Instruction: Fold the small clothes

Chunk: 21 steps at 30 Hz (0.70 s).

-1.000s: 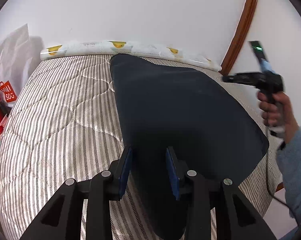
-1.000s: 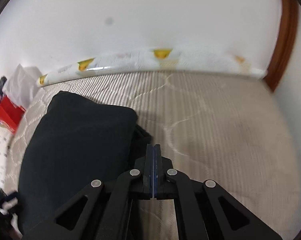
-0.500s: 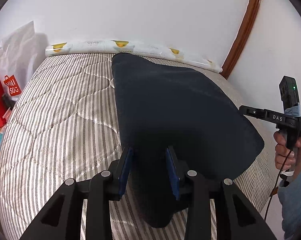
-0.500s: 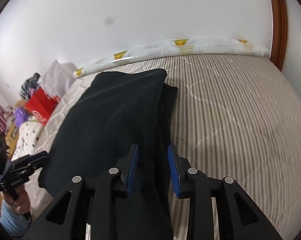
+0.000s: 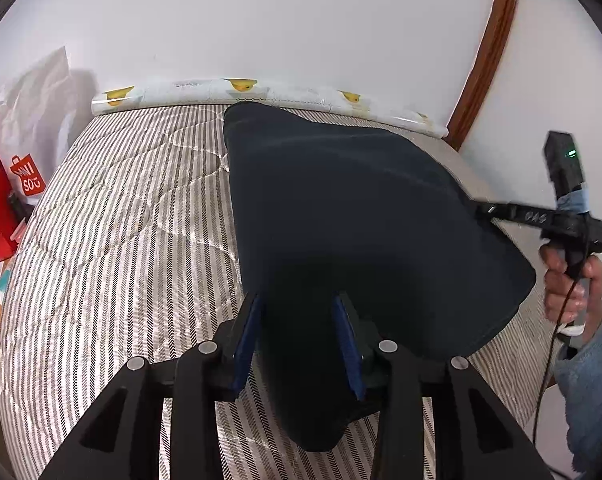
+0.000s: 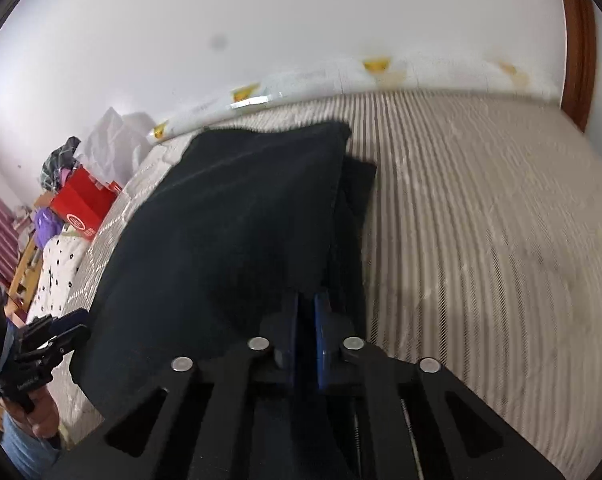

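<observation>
Jaws of the right gripper (image 6: 305,320) have just closed, pinching the dark folded garment (image 6: 237,216); left gripper (image 5: 297,328) jaws narrowly apart.

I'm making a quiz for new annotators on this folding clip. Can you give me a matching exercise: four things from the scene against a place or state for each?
Things:
1. left claw
2. right claw
3. dark garment
4. red box

Places or states:
A. spread across the striped mattress
B. off the bed, among clutter at its side
C. fingers apart, with cloth lying between them
D. fingers closed together at the cloth's edge

Pairs: 1-C, 2-D, 3-A, 4-B
</observation>
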Motion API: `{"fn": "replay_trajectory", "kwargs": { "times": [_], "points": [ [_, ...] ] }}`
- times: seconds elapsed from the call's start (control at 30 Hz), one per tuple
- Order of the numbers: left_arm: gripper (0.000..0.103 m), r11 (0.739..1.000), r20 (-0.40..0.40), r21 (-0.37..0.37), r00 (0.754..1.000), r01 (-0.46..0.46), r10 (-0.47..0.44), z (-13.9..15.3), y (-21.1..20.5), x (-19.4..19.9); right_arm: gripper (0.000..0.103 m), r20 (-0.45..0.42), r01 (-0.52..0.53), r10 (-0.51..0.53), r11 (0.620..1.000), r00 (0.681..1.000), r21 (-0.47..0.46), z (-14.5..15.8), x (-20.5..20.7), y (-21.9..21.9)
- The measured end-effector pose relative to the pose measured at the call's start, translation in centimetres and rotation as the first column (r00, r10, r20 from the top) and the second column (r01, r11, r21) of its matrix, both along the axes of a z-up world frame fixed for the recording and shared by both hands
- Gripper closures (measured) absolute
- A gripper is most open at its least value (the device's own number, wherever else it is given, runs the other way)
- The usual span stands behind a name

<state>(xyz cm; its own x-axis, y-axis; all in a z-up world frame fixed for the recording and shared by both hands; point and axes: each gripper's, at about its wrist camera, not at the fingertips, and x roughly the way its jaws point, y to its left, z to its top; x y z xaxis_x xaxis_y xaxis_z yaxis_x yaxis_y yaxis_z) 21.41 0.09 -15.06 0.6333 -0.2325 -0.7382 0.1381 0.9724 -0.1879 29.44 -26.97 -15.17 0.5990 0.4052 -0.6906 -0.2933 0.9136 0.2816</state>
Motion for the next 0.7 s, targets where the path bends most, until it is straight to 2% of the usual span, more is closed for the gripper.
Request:
{"fn": "replay_trajectory", "kwargs": {
  "times": [0.07, 0.2, 0.3, 0.37, 0.5, 0.53, 0.6, 0.7],
  "points": [
    [0.066, 1.0, 0.0, -0.01, 1.0, 0.001, -0.001, 0.0, 0.1, 0.0, 0.098, 0.023, 0.007, -0.007, 1.0, 1.0, 0.011, 0.5, -0.2, -0.8],
    [0.065, 1.0, 0.004, -0.009, 1.0, -0.005, 0.005, 0.1, 0.0, -0.1, 0.097, -0.013, 0.013, -0.014, 0.999, 1.0, -0.05, -0.4, 0.3, -0.4],
    [0.065, 1.0, 0.003, -0.017, 1.0, -0.013, 0.013, 0.2, 0.2, -0.5, 0.095, 0.032, 0.139, -0.136, 0.978, 0.99, -0.154, 0.0, -0.8, -0.9],
    [0.065, 1.0, 0.006, -0.02, 1.0, -0.014, 0.014, 0.1, 0.3, -0.8, 0.093, 0.047, 0.182, -0.177, 0.975, 0.983, -0.13, 0.6, -1.8, -1.4],
    [0.064, 0.999, 0.01, -0.016, 0.999, -0.033, 0.033, 0.0, 0.2, -1.1, 0.092, 0.131, 0.151, -0.133, 0.978, 0.983, -0.144, 1.7, -4.6, 0.7],
    [0.064, 0.999, 0.012, -0.012, 0.999, -0.038, 0.038, 0.1, 0.1, -1.0, 0.088, 0.145, 0.132, -0.11, 0.979, 0.983, -0.154, 1.6, -5.3, 1.2],
    [0.062, 0.999, 0.016, 0.005, 0.998, -0.054, 0.054, 0.1, 0.0, -1.1, 0.086, 0.142, 0.104, -0.077, 0.976, 0.987, -0.192, 0.8, -6.3, 2.4],
    [0.061, 0.997, 0.019, 0.021, 0.998, -0.068, 0.068, 0.2, -0.3, -1.4, 0.086, 0.108, 0.115, -0.091, 0.962, 0.99, -0.246, -1.3, -6.9, 2.9]
  ]
}}
